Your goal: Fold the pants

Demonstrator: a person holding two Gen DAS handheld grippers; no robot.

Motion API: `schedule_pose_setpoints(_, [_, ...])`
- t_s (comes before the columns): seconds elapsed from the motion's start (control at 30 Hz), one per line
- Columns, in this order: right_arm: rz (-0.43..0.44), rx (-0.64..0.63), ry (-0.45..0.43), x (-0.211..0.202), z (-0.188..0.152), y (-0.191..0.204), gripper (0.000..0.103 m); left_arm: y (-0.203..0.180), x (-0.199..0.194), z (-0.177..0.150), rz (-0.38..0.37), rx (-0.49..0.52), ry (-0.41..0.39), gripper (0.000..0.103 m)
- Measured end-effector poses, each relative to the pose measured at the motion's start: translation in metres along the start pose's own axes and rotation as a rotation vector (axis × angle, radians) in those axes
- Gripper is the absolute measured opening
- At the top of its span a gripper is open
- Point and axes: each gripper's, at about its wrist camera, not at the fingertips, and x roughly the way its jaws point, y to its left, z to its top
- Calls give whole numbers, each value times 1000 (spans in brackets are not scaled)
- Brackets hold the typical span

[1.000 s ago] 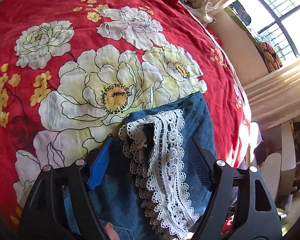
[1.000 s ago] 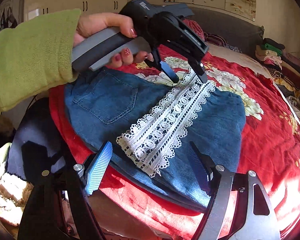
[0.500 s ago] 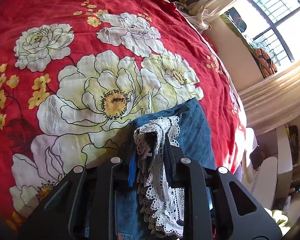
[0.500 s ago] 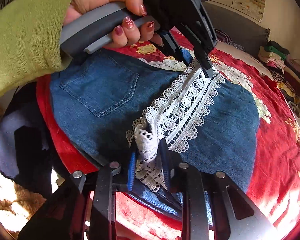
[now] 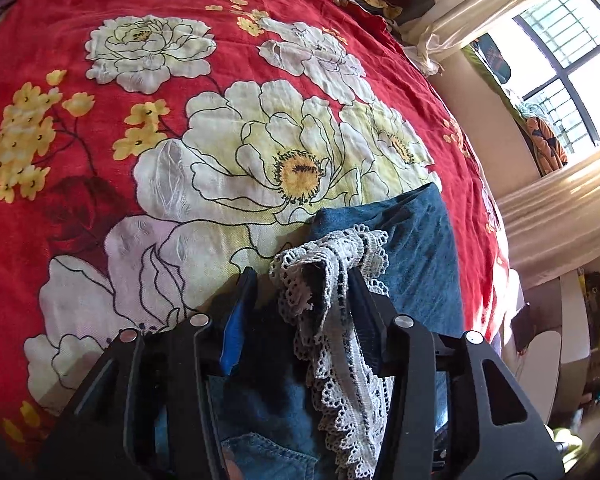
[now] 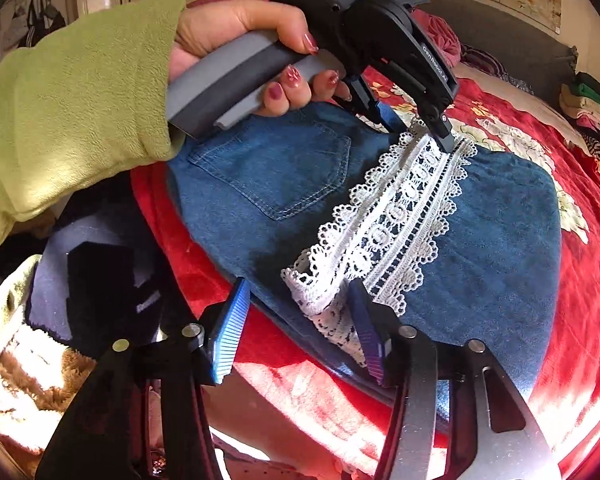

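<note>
Two grippers are at work here, one at each end of the lace trim (image 6: 396, 220) on the blue denim pants (image 6: 492, 240). The pants lie folded on the bed, on the red flowered bedspread (image 5: 180, 160).

My left gripper (image 5: 300, 304) has its fingers apart. The lace hangs over the right finger (image 5: 360, 300) in a bunched lump. I judge it is not pinched, because the blue pad of the other finger (image 5: 236, 320) stands away from the cloth.

My right gripper (image 6: 300, 312) has its fingers apart too. The near end of the lace sits between them, touching the right finger, and it curls up a little.

In the right wrist view I see the hand (image 6: 252, 40) with the green sleeve (image 6: 72, 100) holding the left gripper down at the far end of the lace, near the back pocket (image 6: 276, 168).

I think both grippers sit on the lace ends so the strip can be laid flat and straight on the denim. The lace is thin and floppy, so it may snag on a finger when I pull away. The pants look mostly folded.
</note>
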Motion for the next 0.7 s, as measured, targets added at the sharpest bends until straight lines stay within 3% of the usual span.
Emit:
schedule_pose_setpoints(0.13, [14,86,-88,-30,1,-13,55,-3,-29,-6,80,24,-108,46])
schedule_pose_setpoints(0.2, [-48,143,-104,-38,1,-28,55,-10,-46,-12,128,47,-153,46])
schedule_pose_setpoints(0.27, [-140,212,-73,-36,-1,-47,55,-23,-60,-23,120,78,-189,46])
schedule_pose_setpoints(0.33, [-170,307,-49,-33,-10,-67,55,-39,-69,-36,101,109,-204,46])
schedule_pose_setpoints(0.47, [-201,349,37,-17,-29,-80,55,-66,-54,-68,55,166,-174,46])
schedule_pose_setpoints(0.57, [-213,320,40,-12,-36,-75,56,-76,-27,-88,122,219,-126,46])
schedule_pose_setpoints(0.7, [-203,322,38,-9,-40,-77,58,-64,2,-101,193,193,-77,46])
